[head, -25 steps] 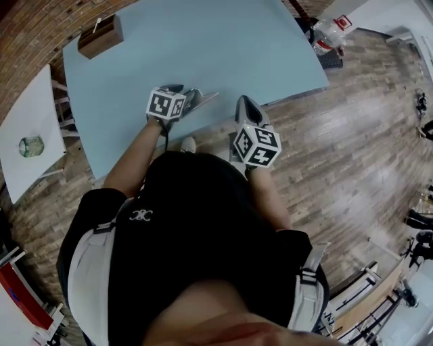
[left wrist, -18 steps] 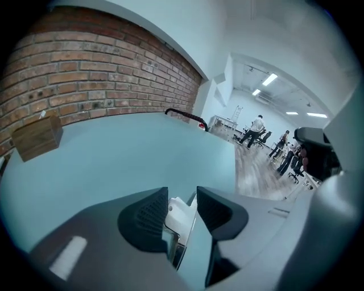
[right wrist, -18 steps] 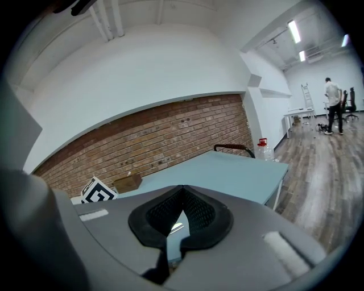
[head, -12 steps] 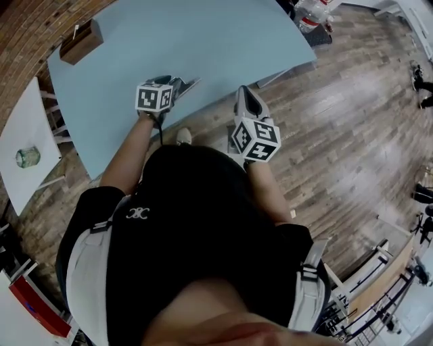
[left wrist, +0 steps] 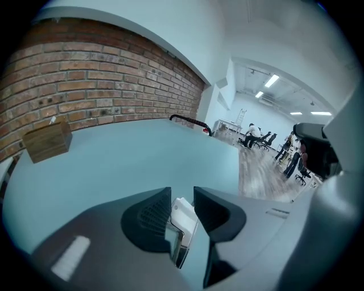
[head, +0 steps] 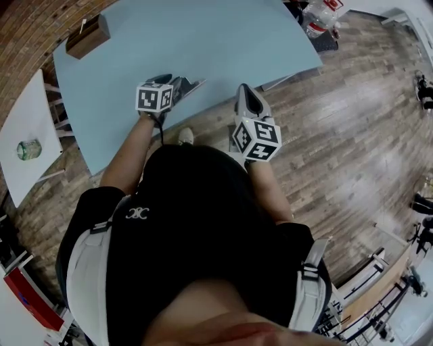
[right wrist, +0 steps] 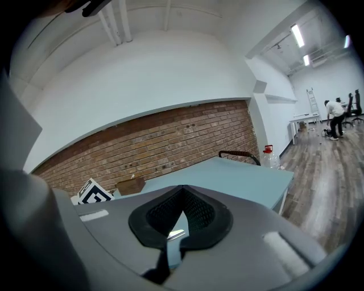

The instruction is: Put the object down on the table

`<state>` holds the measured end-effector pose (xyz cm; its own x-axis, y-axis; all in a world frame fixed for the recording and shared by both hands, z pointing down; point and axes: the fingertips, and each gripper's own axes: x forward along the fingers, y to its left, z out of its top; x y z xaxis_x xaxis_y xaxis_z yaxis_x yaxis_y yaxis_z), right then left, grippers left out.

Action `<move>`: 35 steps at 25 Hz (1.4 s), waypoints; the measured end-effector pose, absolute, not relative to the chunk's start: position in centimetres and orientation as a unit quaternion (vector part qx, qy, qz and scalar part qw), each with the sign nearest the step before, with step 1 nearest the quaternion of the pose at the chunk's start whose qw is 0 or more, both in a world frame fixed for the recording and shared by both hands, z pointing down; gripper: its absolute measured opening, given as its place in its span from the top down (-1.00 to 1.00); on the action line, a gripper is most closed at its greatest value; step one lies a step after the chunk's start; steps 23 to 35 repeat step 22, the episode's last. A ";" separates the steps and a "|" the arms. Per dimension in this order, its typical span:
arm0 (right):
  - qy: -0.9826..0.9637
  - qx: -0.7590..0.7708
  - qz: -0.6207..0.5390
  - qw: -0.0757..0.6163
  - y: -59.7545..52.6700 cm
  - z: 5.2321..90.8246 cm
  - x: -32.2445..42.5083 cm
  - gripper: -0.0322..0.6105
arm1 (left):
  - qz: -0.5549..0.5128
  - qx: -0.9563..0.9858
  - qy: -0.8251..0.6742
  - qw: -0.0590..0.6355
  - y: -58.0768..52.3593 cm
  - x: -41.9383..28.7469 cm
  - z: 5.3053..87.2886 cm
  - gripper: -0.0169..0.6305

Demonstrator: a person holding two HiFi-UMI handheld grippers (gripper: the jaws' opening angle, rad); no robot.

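Note:
My left gripper (head: pixel 184 85) hovers over the near edge of the light blue table (head: pixel 203 40). A flat white object with a dark glassy face (left wrist: pixel 181 219) stands on edge between its jaws, which are closing on it. It fills the gap between the pads (left wrist: pixel 154 215). From above, the object (head: pixel 195 84) shows as a thin grey sliver poking past the fingertips. My right gripper (head: pixel 246 96) hangs beside the table's corner, over the wooden floor, shut with nothing held. Its tips (right wrist: pixel 182 196) meet in the right gripper view.
A wooden box (head: pixel 88 37) sits at the table's far left corner by the brick wall. A water bottle (head: pixel 323 13) stands on the floor past the table's right end. A white side table (head: pixel 20 108) at the left bears a small jar (head: pixel 28 147). People stand far off.
The head view has swung a little. My left gripper has drifted slightly left with the object still between its jaws. The right gripper stays beside the table corner.

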<state>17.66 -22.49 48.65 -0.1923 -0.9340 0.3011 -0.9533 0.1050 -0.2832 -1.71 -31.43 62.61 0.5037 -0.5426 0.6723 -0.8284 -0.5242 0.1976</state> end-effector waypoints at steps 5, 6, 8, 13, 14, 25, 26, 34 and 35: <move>-0.742 0.632 0.219 0.037 -23.0 49.4 17.4 0.87 | 0.262 0.829 -0.421 0.259 -31.3 -1.8 62.1 0.59; -0.742 0.632 0.220 0.039 -23.2 49.5 17.3 0.86 | 0.261 0.829 -0.422 0.258 -31.3 -1.9 62.1 0.61; -0.743 0.630 0.221 0.043 -23.5 49.6 17.1 0.86 | 0.260 0.828 -0.423 0.260 -31.4 -1.9 62.1 0.64; -0.747 0.625 0.222 0.049 -24.1 49.9 16.5 0.86 | 0.257 0.826 -0.427 0.264 -31.5 -2.3 62.4 0.67; -0.747 0.624 0.223 0.049 -24.3 50.0 16.4 0.86 | 0.256 0.825 -0.428 0.265 -31.5 -2.4 62.4 0.69; -0.751 0.618 0.228 0.053 -24.9 50.2 16.0 0.86 | 0.252 0.818 -0.445 0.264 -31.9 -3.2 62.1 0.94; -0.751 0.618 0.228 0.053 -24.9 50.2 16.0 0.86 | 0.252 0.818 -0.445 0.264 -31.9 -3.2 62.1 0.94; -0.751 0.618 0.228 0.053 -24.9 50.2 16.0 0.86 | 0.252 0.818 -0.445 0.264 -31.9 -3.2 62.1 0.94; -0.751 0.618 0.228 0.053 -24.9 50.2 16.0 0.86 | 0.252 0.818 -0.445 0.264 -31.9 -3.2 62.1 0.94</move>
